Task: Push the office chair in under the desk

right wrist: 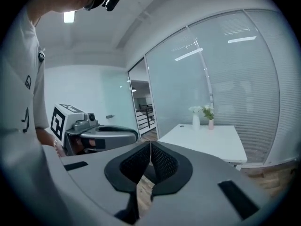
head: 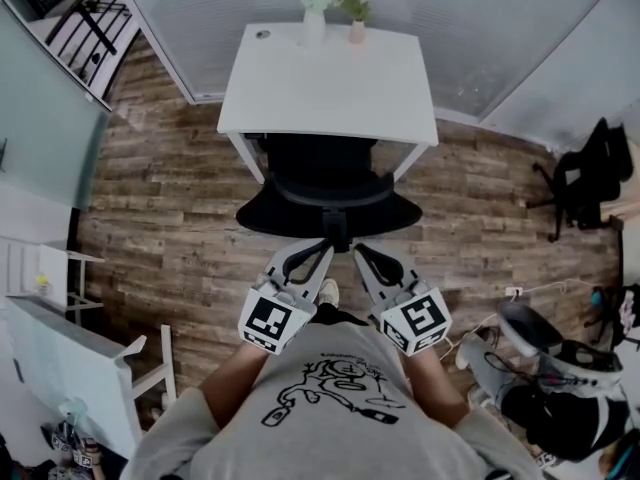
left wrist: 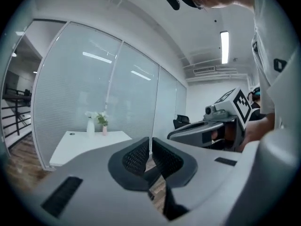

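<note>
In the head view a black office chair [head: 328, 206] stands in front of a white desk [head: 330, 88], its seat partly under the desktop and its backrest towards me. My left gripper [head: 322, 252] and right gripper [head: 360, 254] point at the back of the chair, side by side, tips just short of the backrest's lower edge. Whether they touch it I cannot tell. Both are shut with nothing between the pads. In the left gripper view the gripper [left wrist: 150, 147] shows its jaws pressed together; the right gripper view shows the same of that gripper [right wrist: 150, 149]. Two small vases [head: 335, 13] stand on the desk.
Glass partition walls [head: 520, 28] run behind the desk. A second black chair [head: 590, 178] stands at the right, and shoes and gear [head: 545, 363] lie on the floor at the lower right. White furniture [head: 60, 348] stands at the left. The floor is wood plank.
</note>
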Tool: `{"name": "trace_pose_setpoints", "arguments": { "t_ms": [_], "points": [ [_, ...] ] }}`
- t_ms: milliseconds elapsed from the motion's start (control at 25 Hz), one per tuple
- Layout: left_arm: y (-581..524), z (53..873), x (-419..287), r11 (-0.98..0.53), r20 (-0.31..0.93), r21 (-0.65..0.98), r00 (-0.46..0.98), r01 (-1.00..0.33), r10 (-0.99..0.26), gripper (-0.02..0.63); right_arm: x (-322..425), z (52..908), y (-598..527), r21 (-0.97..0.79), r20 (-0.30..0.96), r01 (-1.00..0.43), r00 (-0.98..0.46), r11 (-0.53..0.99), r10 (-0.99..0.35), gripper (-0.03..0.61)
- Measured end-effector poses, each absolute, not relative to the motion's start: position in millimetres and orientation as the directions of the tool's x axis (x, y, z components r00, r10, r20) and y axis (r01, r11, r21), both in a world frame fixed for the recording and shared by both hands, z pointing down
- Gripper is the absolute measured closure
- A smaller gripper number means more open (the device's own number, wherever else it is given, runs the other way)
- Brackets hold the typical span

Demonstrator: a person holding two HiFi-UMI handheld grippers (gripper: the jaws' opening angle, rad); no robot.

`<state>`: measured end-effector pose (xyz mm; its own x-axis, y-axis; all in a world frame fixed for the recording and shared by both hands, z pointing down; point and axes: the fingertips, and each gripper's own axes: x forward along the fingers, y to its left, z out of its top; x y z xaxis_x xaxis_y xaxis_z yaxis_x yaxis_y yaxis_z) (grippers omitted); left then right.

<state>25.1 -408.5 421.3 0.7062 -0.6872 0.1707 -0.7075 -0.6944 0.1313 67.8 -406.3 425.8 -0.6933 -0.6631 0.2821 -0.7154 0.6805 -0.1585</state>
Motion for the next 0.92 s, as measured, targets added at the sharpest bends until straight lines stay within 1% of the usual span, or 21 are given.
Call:
{"name": "trace_pose_setpoints", "arguments": {
  "t_ms": [80, 360, 920],
  "points": [
    [-409.3, 419.1, 25.8, -0.692, 0.173, 0.160, 0.710, -0.704, -0.682, 0.592, 66.3, 419.8, -405.4, -0.155, 0.269, -0.711, -0.698, 0.686, -0.663, 0.541],
    [-409.1, 416.1, 26.8, -0.708, 0.159, 0.169, 0.728, -0.685, -0.667, 0.592, 64.0, 410.3, -408.9, -0.162, 0.239, -0.725, -0.687, 0.669, -0.686, 0.541],
    [-416.6, 412.0, 21.6, -0.714, 0.153, 0.168, 0.734, -0.679, -0.662, 0.592, 60.9, 406.9, -413.4, -0.150, 0.234, -0.741, -0.670, 0.655, -0.705, 0.541]
  ]
}}
